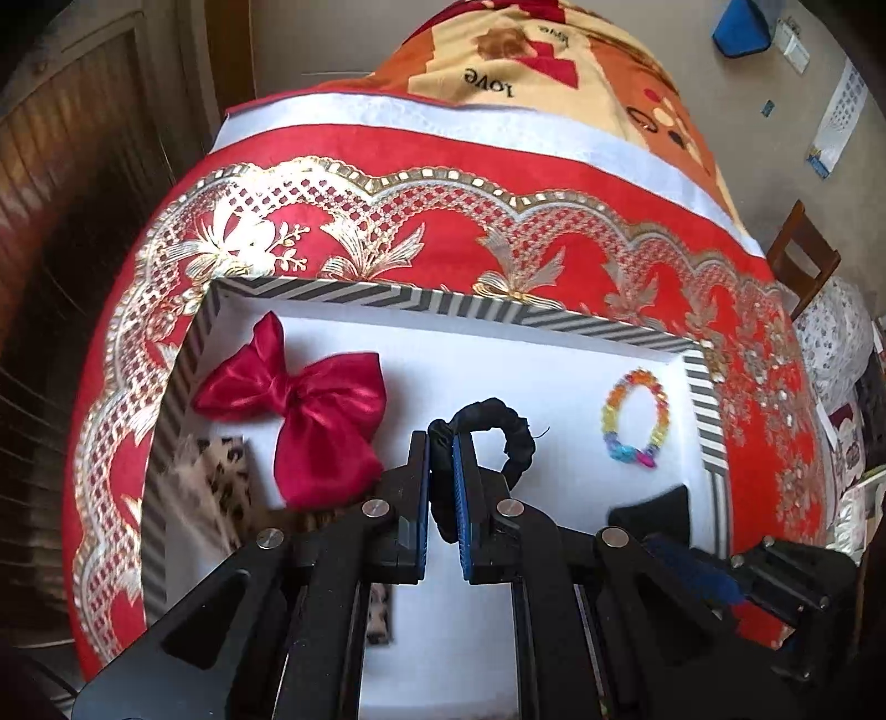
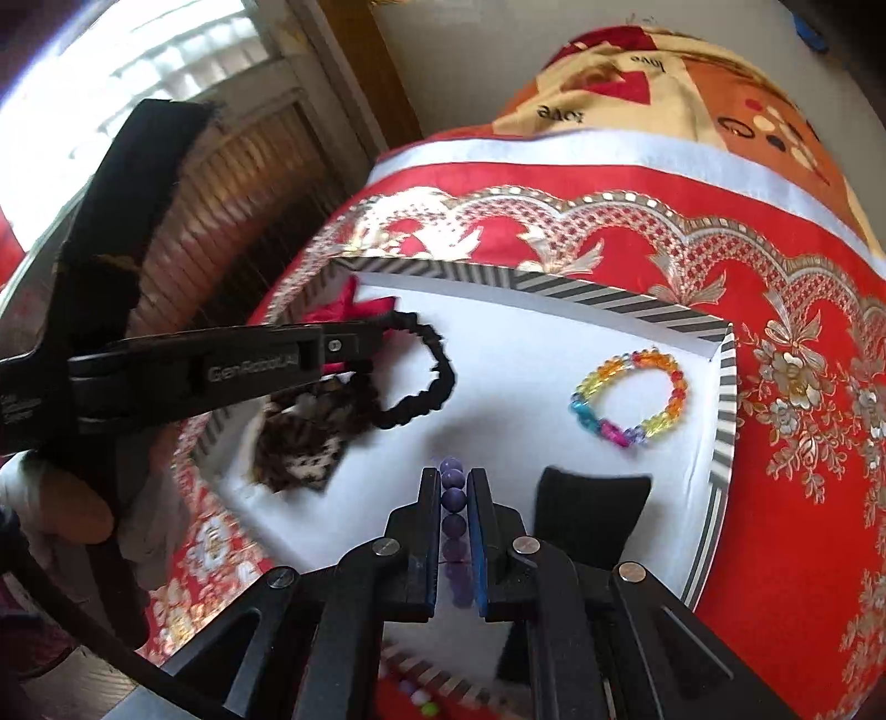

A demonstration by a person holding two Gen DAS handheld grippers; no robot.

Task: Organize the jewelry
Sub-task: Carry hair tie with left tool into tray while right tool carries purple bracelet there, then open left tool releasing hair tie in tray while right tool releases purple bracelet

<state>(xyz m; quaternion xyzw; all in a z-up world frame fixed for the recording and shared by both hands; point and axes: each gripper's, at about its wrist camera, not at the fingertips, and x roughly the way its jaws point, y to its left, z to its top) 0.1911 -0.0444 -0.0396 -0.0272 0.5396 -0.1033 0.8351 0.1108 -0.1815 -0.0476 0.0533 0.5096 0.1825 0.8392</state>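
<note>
Left gripper (image 1: 441, 443): jaws nearly closed, pinching black fabric scrunchie (image 1: 501, 429), most of its loop sticking out free past the fingertips, above white floor of striped-rim box (image 1: 443, 302). Right gripper (image 2: 451, 479): jaws nearly closed on string of purple beads (image 2: 453, 493), beads running down the gap between the fingers, also over the box.

Already lying inside the box: red satin bow (image 1: 310, 407) toward the left side, rainbow bead bracelet (image 1: 637, 418) near the right wall, leopard-print piece (image 2: 302, 448) near the left front, partly blurred, and black flat piece (image 2: 592, 501) near the front, identity unclear. Box resting on red and gold patterned cloth (image 1: 554, 171), with patterned blanket (image 1: 554, 50) beyond.

Progress, as a judgement: well underway, several pieces placed, two more in hand and not yet set down. Open white floor visible in the middle of the box between bow and bracelet, a likely spot for both. More small coloured beads glimpsed at the bottom edge of the right wrist view, outside the box, so possibly more left to collect.

Readable writing: "GenRobot.AI" moulded on the side of the left gripper, seen from the right wrist view; smaller text beside it too blurred to read. "love" printed upside down on the blanket.
</note>
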